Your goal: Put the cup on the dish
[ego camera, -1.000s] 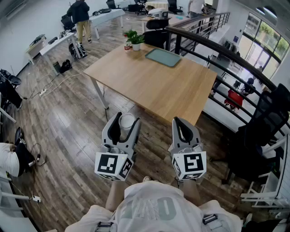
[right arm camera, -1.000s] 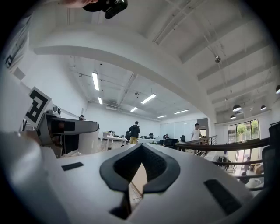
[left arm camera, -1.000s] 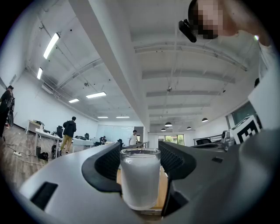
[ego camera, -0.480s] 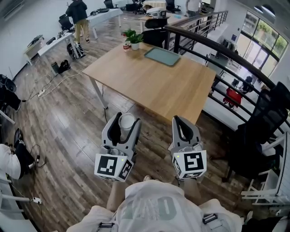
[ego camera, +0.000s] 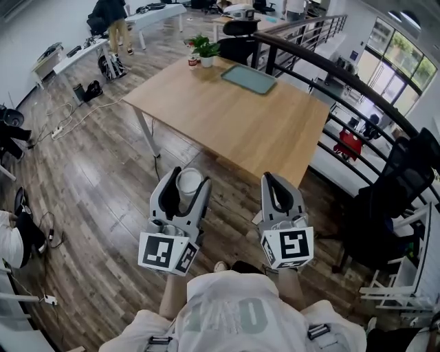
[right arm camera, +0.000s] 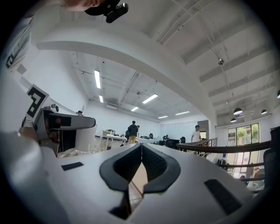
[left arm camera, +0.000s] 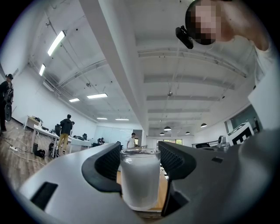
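Observation:
A frosted white glass cup [ego camera: 190,184] stands upright between the jaws of my left gripper [ego camera: 188,177], which is shut on it. In the left gripper view the cup [left arm camera: 140,177] fills the gap between the two dark pads. My right gripper [ego camera: 275,181] is shut with nothing in it, its pads meeting at the tips [right arm camera: 141,146]. Both grippers hang over the wooden floor, short of the near corner of the wooden table [ego camera: 227,117]. A flat green dish [ego camera: 249,78] lies at the table's far side.
A potted plant [ego camera: 206,51] and a small red can [ego camera: 193,63] stand at the table's far left corner. A dark railing [ego camera: 330,75] runs along the right of the table, with a black chair [ego camera: 399,199] beside it. A person [ego camera: 110,17] stands by desks at the far left.
The table and floor have shifted a little toward me in the head view. The left gripper stays shut on the cup and the right one stays shut.

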Tool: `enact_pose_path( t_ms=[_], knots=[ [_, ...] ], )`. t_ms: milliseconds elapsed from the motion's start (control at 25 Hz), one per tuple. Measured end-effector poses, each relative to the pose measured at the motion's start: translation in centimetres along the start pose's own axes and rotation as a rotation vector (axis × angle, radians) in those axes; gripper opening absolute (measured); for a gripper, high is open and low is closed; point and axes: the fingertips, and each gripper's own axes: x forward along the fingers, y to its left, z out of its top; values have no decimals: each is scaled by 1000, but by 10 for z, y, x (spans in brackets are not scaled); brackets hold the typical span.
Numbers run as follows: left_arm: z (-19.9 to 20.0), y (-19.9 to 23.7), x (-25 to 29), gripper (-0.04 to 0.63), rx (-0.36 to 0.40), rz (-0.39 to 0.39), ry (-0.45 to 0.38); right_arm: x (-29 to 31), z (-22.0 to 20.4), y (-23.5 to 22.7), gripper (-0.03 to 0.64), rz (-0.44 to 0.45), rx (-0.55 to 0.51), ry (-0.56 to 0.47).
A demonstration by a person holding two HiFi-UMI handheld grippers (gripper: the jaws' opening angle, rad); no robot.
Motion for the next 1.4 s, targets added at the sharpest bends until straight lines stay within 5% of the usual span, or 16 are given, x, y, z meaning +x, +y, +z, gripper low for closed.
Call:
enact_pose_path(
  t_ms=[280, 560, 880, 1400],
  knots=[
    [-7, 15, 9, 273, -23, -11, -8, 7, -12, -8, 18, -52, -11, 48],
    [-25, 24, 46, 273, -33, -31, 5, 42, -9, -23, 18, -28, -59, -10],
    [-35, 60, 155, 273, 14, -44, -10, 150, -16, -94, 18, -70, -62, -46],
    [-39, 127, 372, 273, 13, -16, -21, 341, -5, -219, 18, -16, -86, -75]
  ],
)
